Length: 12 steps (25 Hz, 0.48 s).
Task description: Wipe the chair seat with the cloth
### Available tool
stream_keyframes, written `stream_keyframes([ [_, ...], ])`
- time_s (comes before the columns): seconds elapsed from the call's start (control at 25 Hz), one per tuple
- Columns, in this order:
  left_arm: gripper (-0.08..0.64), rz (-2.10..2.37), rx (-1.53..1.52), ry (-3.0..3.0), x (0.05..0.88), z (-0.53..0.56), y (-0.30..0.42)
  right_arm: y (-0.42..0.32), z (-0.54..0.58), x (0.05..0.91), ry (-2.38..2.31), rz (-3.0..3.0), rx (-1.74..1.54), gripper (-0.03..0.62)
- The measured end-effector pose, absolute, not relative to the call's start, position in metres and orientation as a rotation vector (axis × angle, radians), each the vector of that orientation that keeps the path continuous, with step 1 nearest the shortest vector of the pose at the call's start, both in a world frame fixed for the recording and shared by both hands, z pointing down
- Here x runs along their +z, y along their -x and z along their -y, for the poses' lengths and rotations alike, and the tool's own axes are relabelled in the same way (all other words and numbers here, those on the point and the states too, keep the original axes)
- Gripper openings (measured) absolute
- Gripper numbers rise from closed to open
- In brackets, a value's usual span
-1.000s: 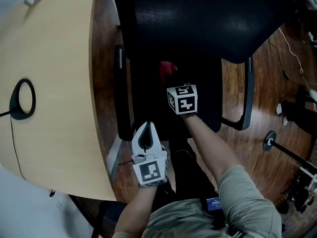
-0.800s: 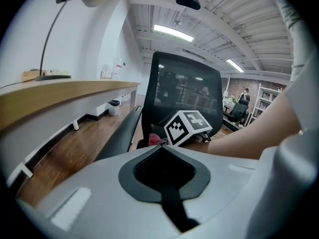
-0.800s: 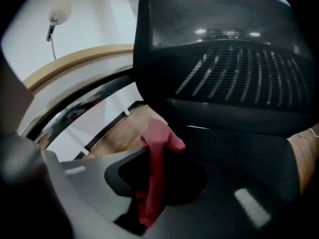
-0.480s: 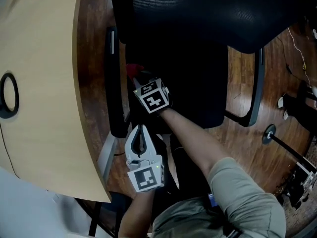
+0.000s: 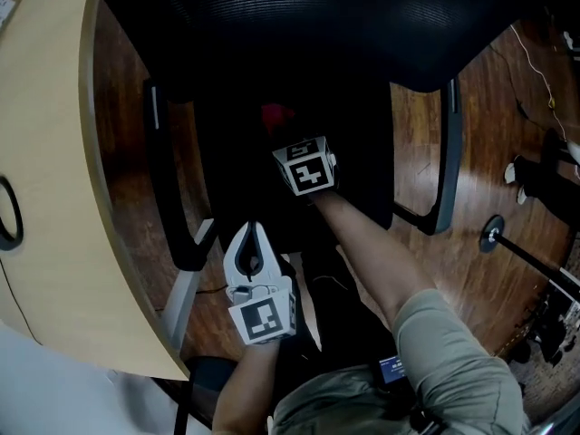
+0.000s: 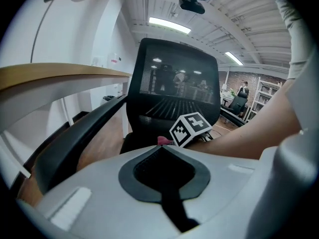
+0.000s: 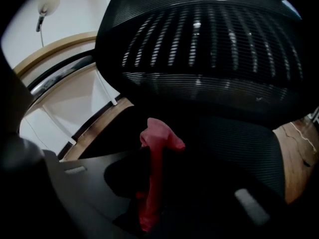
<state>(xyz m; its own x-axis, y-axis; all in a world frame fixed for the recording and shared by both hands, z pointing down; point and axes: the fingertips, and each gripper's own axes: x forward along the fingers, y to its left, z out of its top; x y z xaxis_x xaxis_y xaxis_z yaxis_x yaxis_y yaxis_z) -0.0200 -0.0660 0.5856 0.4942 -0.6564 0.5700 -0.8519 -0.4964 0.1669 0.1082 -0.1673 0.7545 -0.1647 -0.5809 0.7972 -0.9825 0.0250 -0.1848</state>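
A black office chair stands in front of me, its dark seat [image 5: 349,166] under a mesh backrest [image 5: 317,16]. My right gripper [image 5: 283,134] reaches over the seat and is shut on a red cloth [image 5: 275,115], which pokes out past its jaws toward the backrest. In the right gripper view the cloth [image 7: 154,158] runs up between the dark jaws, with the backrest [image 7: 209,59] close ahead. My left gripper [image 5: 251,243] hangs shut and empty off the seat's front edge; its view shows the right gripper's marker cube [image 6: 192,128] and a bit of cloth [image 6: 163,141].
A light wooden desk [image 5: 45,225] curves along the left, close to the chair's left armrest [image 5: 168,198]. The right armrest [image 5: 446,152] stands over a wooden floor [image 5: 494,152]. A round stand base [image 5: 494,243] and cables lie at the right.
The right gripper with the cloth swept left across the seat toward the left armrest, then came back toward the middle. The view shifted, so the desk now sits further left. The left gripper hardly moved.
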Motion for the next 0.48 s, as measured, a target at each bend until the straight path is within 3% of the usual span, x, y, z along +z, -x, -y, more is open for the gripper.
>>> stream_keyframes([
  [0.48, 0.005, 0.959, 0.642, -2.447, 0.591, 0.034, -0.1, -0.313, 0.066, 0.752, -1.973, 1.369, 1.104, 0.069],
])
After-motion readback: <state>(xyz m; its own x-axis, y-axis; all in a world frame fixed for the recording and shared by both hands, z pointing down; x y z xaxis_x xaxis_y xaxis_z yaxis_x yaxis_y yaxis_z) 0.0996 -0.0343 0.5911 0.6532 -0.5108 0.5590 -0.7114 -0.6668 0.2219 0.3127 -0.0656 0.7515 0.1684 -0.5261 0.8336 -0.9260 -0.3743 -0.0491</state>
